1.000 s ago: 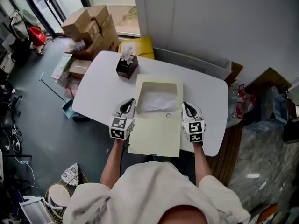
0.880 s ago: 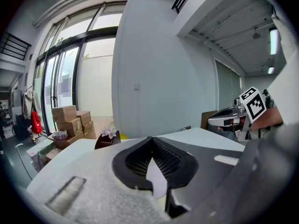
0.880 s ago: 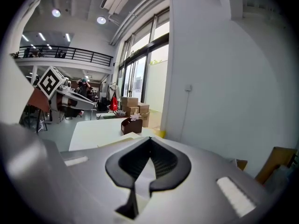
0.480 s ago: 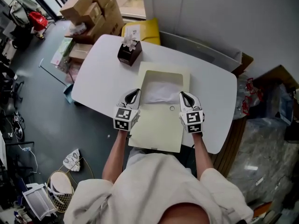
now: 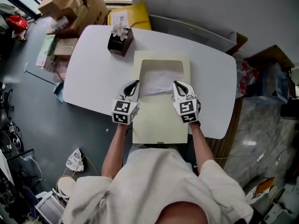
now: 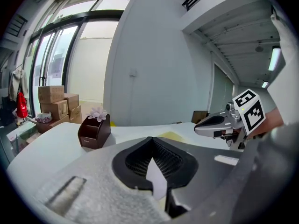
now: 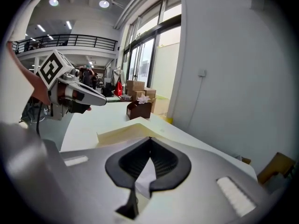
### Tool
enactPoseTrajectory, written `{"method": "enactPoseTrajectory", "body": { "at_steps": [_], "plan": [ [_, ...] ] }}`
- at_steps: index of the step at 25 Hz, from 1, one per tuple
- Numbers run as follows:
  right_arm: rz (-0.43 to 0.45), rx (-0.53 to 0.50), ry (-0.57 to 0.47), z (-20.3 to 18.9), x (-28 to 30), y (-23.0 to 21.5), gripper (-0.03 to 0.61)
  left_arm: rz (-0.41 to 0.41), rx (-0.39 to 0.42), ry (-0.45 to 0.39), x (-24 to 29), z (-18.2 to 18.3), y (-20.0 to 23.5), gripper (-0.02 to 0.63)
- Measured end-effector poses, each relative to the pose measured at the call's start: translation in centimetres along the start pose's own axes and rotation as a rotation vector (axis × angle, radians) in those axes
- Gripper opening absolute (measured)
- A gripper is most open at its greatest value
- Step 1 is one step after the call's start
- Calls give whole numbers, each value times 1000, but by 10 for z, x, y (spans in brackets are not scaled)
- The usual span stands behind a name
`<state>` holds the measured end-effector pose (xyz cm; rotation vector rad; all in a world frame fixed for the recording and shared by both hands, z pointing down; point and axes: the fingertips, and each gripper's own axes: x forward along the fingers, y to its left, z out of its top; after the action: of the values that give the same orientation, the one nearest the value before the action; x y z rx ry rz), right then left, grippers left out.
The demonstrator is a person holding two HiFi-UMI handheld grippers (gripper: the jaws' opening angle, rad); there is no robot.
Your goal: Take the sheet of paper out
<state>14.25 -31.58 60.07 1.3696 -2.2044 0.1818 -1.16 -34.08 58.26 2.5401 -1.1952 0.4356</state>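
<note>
A pale yellow folder [image 5: 161,120] lies open on the white table [image 5: 93,78]. A crumpled white sheet of paper [image 5: 158,82] sits in its upper pocket. My left gripper [image 5: 134,84] hovers at the folder's left edge, beside the paper, jaws shut with nothing held. My right gripper [image 5: 177,84] is over the folder's right side, next to the paper, also shut and empty. In the left gripper view the jaw tips [image 6: 152,139] meet, and the right gripper [image 6: 198,126] shows at the right. In the right gripper view the tips [image 7: 150,139] meet above the folder's edge [image 7: 126,132].
A dark brown box topped with a white flower [image 5: 119,40] stands at the table's far left corner. Cardboard boxes [image 5: 70,6] and a yellow package [image 5: 126,17] lie on the floor beyond it. A grey wall runs behind the table.
Both grippers have come down and closer together toward the paper. The right one has moved from the folder's right edge onto the folder. Both stayed shut.
</note>
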Motion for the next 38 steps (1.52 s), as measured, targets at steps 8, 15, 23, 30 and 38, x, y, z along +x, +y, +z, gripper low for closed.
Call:
{"method": "enactPoseTrajectory", "body": {
  "at_steps": [8, 15, 23, 30, 38],
  "plan": [
    [6, -168, 110, -25, 21, 31, 2, -69, -10, 19, 14, -14, 12, 2],
    [36, -415, 247, -76, 37, 57, 2, -108, -31, 43, 17, -33, 13, 2],
    [66, -743, 351, -124, 45, 75, 0, -104, -41, 50, 17, -48, 18, 2],
    [80, -826, 368, -138, 52, 78, 59, -96, -89, 36, 16, -48, 21, 2],
    [41, -874, 360, -139, 65, 67, 146, -80, -101, 42, 15, -54, 23, 2]
  ]
}}
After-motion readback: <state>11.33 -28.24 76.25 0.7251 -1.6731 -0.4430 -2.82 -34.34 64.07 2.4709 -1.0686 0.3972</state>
